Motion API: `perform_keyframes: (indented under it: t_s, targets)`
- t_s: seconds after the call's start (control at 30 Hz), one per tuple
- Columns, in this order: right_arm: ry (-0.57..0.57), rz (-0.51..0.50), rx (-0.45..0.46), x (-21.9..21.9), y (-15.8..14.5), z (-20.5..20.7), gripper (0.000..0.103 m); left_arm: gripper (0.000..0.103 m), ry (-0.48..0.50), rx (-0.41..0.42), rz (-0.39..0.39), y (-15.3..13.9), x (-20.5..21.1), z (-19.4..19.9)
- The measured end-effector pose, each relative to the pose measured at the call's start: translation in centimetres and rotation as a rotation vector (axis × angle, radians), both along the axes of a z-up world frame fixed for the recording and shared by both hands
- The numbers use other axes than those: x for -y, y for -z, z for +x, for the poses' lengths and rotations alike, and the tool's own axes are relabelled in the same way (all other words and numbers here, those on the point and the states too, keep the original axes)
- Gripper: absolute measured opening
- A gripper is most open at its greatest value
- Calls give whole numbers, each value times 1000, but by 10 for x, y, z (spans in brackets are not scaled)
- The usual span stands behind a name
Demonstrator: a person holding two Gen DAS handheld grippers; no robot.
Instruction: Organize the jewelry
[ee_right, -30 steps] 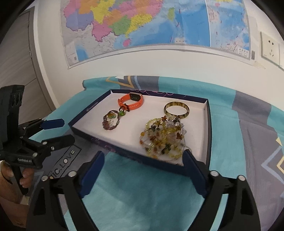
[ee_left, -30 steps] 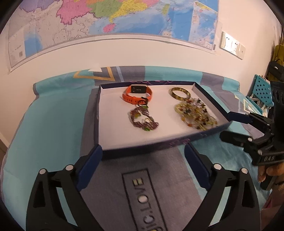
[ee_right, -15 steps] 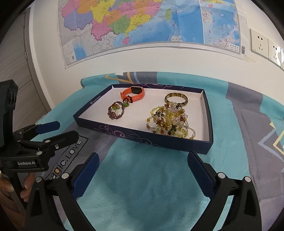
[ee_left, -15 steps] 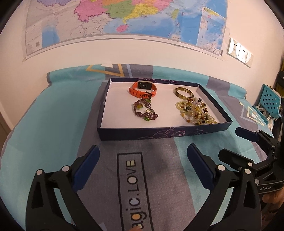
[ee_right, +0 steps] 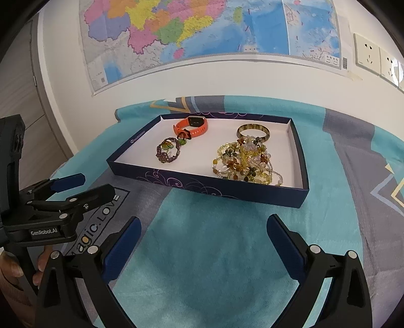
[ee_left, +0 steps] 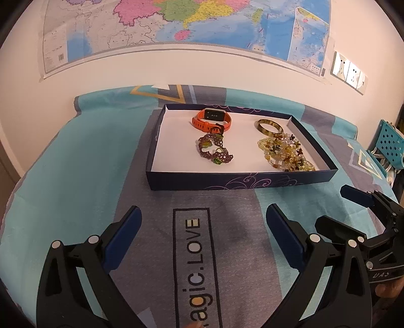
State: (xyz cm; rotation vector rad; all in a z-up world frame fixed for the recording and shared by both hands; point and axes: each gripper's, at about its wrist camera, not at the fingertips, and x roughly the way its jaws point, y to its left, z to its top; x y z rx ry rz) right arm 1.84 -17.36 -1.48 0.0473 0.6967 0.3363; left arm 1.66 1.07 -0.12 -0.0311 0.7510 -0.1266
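A dark blue tray (ee_left: 240,180) (ee_right: 207,188) with a white floor lies on the cloth. In it are an orange watch (ee_left: 211,120) (ee_right: 191,127), a purple beaded bracelet (ee_left: 214,149) (ee_right: 168,150), a brown-green bangle (ee_left: 269,128) (ee_right: 253,132) and a heap of yellow and amber beads (ee_left: 285,152) (ee_right: 246,161). My left gripper (ee_left: 203,230) (ee_right: 75,188) is open and empty, well short of the tray. My right gripper (ee_right: 204,242) (ee_left: 338,209) is open and empty, also short of the tray.
A teal and grey cloth (ee_left: 75,161) with lettering covers the table. A map (ee_left: 176,22) hangs on the wall behind, with sockets (ee_left: 348,74) at right. A teal perforated basket (ee_left: 390,143) stands at far right.
Both grippers have drawn back from the tray and stay open. The tray and the jewelry have not moved.
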Motion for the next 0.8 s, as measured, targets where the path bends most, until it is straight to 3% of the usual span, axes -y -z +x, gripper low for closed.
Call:
perform_keyframes:
  t_s: [0.8]
  targets:
    - [0,10,-11,0,1,0,96,97,7,-12,19,4,4,1]
